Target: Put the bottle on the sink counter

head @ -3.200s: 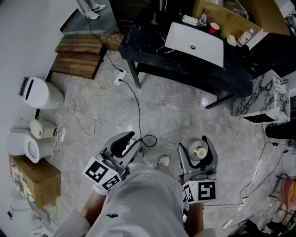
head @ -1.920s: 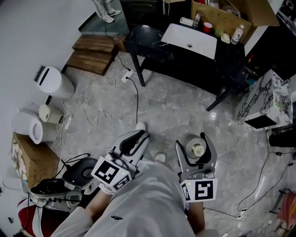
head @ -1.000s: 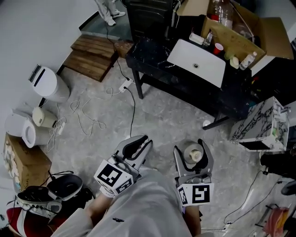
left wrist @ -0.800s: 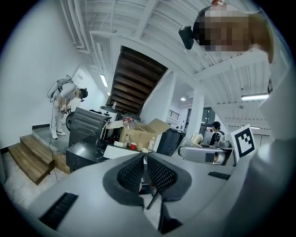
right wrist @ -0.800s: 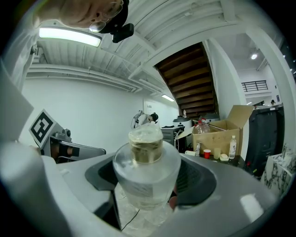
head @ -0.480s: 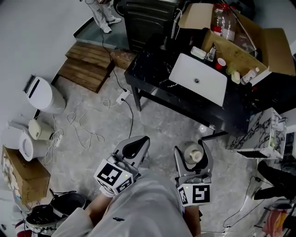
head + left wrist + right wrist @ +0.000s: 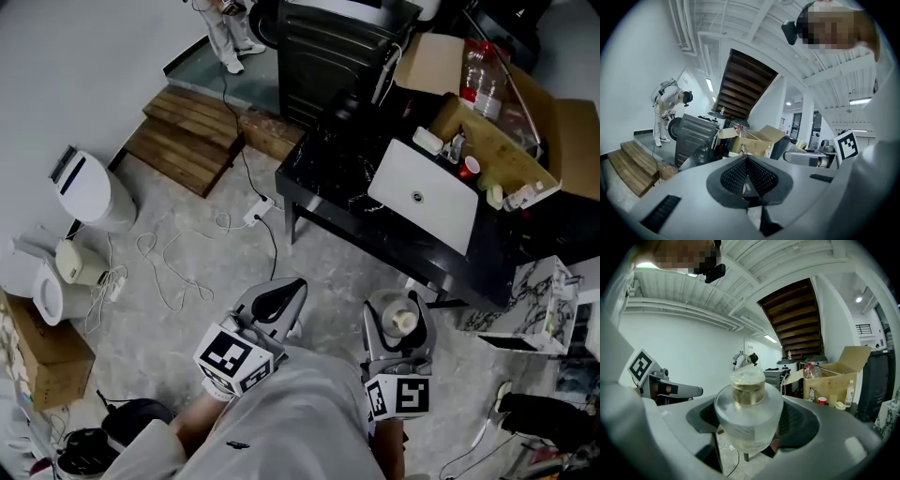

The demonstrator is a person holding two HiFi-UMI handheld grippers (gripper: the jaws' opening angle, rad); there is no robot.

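My right gripper (image 7: 397,319) is shut on a clear bottle (image 7: 404,319) with a pale cap; in the right gripper view the bottle (image 7: 748,414) fills the space between the dark pads, neck pointing away. My left gripper (image 7: 277,298) is shut with nothing in it, its mesh pads (image 7: 748,175) pressed together. Ahead stands the black sink counter (image 7: 337,178) with a white basin (image 7: 424,195). Both grippers hang over the floor, short of the counter's near edge.
Small items line the counter's back edge (image 7: 469,167), and an open cardboard box (image 7: 506,122) holds bottles behind it. Wooden steps (image 7: 187,136), floor cables (image 7: 187,267), white bins (image 7: 82,187), a marbled box (image 7: 530,305) and a person (image 7: 225,19) at the back surround the area.
The view has moved nearer to the sink counter, which now sits closer and more to the right. The left gripper's jaws have closed. The bottle stays in the right gripper.
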